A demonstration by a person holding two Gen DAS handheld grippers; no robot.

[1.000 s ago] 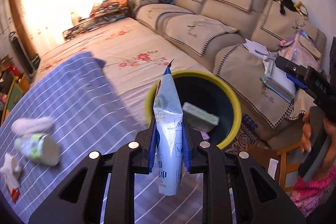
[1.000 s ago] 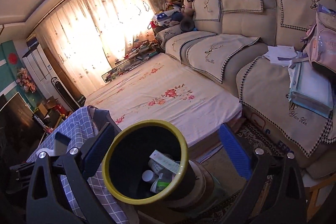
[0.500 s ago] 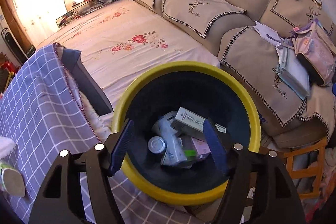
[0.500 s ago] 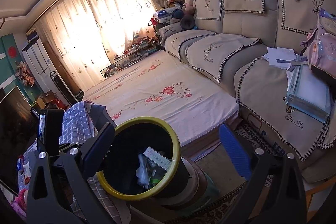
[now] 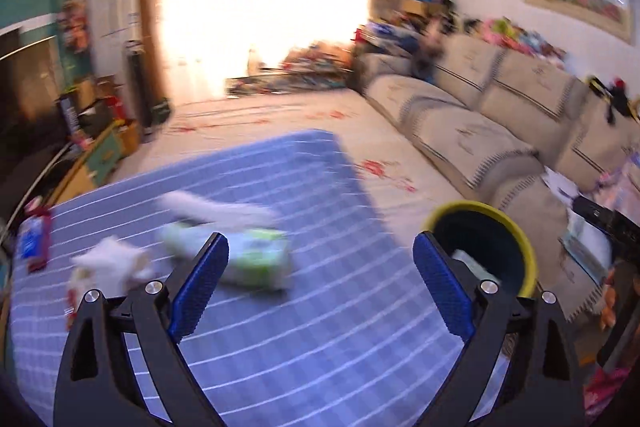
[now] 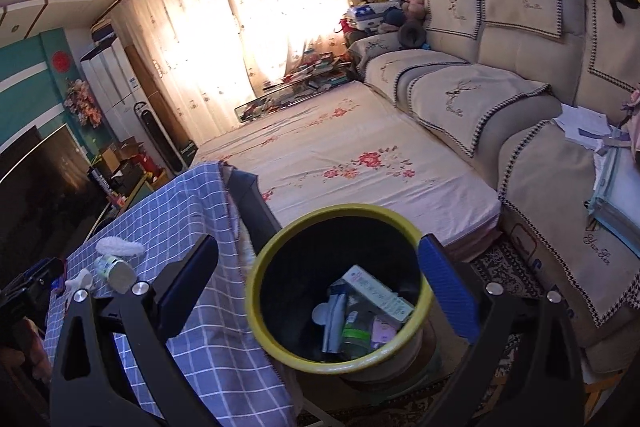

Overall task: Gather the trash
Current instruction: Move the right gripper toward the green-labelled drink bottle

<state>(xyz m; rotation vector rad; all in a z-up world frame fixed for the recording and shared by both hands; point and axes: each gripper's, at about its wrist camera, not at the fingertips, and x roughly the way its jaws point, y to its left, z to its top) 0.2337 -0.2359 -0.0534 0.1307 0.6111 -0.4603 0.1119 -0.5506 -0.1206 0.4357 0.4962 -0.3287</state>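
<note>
Trash lay in two places. The bin [image 6: 340, 291] already held a box, a pouch and a can; a green-and-white pack [image 5: 256, 259], a white wad [image 5: 116, 259] and a red-blue wrapper [image 5: 34, 239] waited on the checked cloth [image 5: 320, 327]. We had our left claw [image 5: 320, 287] empty, jaws opening, aimed at the pack, likely for the next pickup. Our right claw [image 6: 320, 291] stood wide and empty over the bin. We read "Yan Bin" on the sofa cover [image 6: 560, 247]; the box's print was too small.
</note>
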